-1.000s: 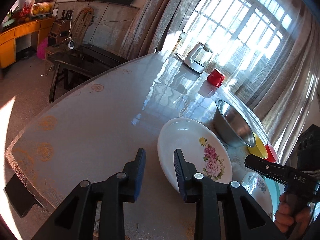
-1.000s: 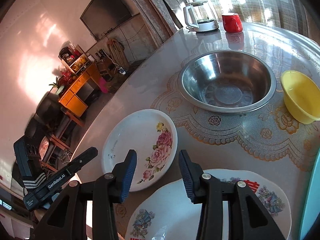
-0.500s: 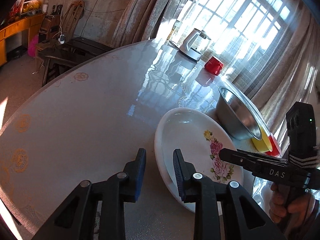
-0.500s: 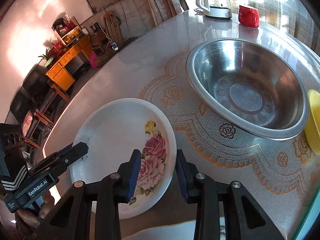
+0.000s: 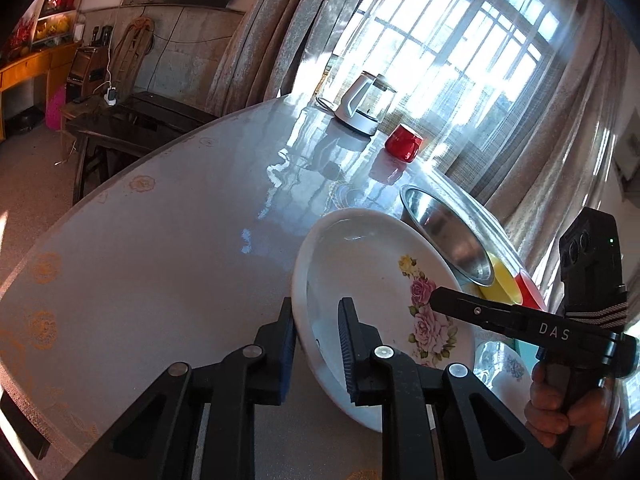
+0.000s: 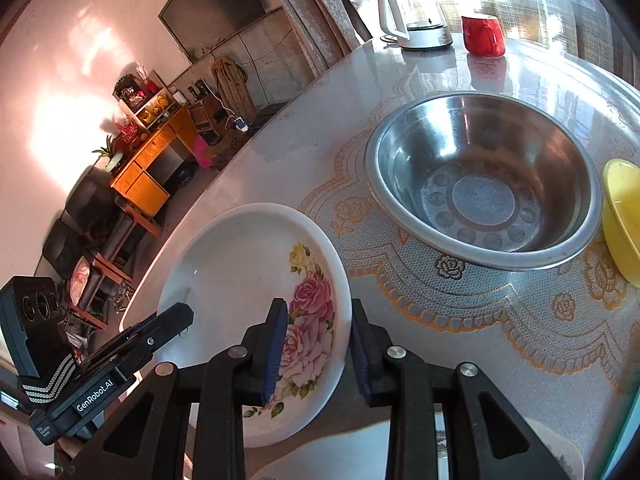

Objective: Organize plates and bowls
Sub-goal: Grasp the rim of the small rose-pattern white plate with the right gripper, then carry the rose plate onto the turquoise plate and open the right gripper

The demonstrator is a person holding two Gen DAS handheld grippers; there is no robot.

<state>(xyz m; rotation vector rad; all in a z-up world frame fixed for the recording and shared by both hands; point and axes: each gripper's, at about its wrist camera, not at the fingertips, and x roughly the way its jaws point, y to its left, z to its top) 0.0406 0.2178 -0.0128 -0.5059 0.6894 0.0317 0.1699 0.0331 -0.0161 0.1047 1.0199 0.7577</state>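
Claws, left and right, just closed on rose plate rim; contact partly hidden.

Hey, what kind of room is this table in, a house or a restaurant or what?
Most likely a living or dining room in a home: a round dining table with a kettle by a curtained window, a wall-mounted TV, and an orange sideboard with ornaments.
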